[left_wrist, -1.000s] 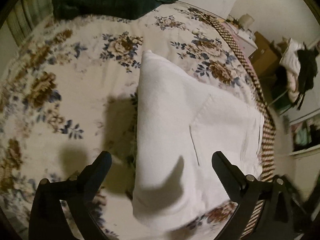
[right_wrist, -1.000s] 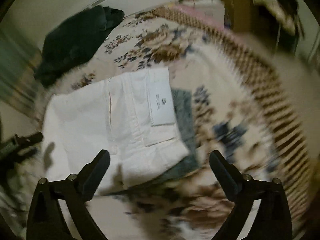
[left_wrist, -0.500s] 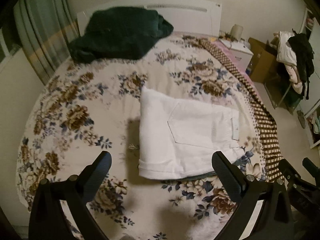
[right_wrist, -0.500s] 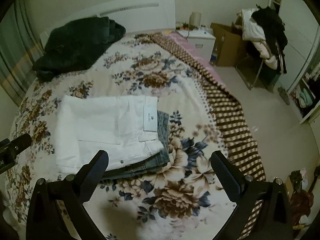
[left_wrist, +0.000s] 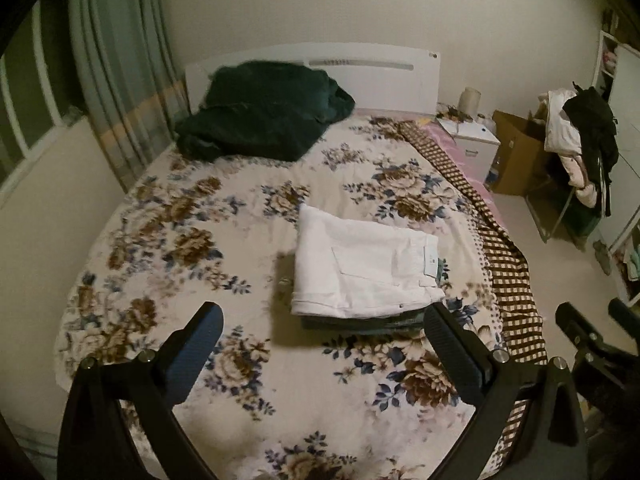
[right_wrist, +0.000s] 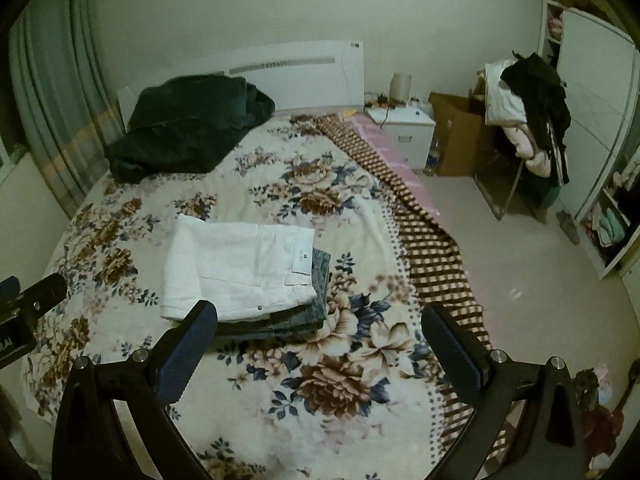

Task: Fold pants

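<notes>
White pants (left_wrist: pixel 360 268) lie folded into a flat rectangle on the floral bedspread (left_wrist: pixel 168 248), on top of folded blue jeans (left_wrist: pixel 372 322). They also show in the right wrist view (right_wrist: pixel 240 268), with the jeans (right_wrist: pixel 316 300) sticking out at the right and front. My left gripper (left_wrist: pixel 320 344) is open and empty, held above the bed well short of the stack. My right gripper (right_wrist: pixel 320 344) is open and empty, also back from the stack. Neither touches the pants.
A dark green blanket (left_wrist: pixel 260 124) is heaped by the white headboard (left_wrist: pixel 376 68). A checked brown cloth (right_wrist: pixel 420 232) hangs over the bed's right edge. A nightstand (right_wrist: pixel 404 132), a cardboard box (right_wrist: pixel 460 140) and a chair piled with clothes (right_wrist: pixel 528 112) stand at the right. Curtains (left_wrist: pixel 112 92) hang at the left.
Both grippers have pulled up and back from close over the white pants, so the whole bed and room now show. The folded pants stay on the jeans.
</notes>
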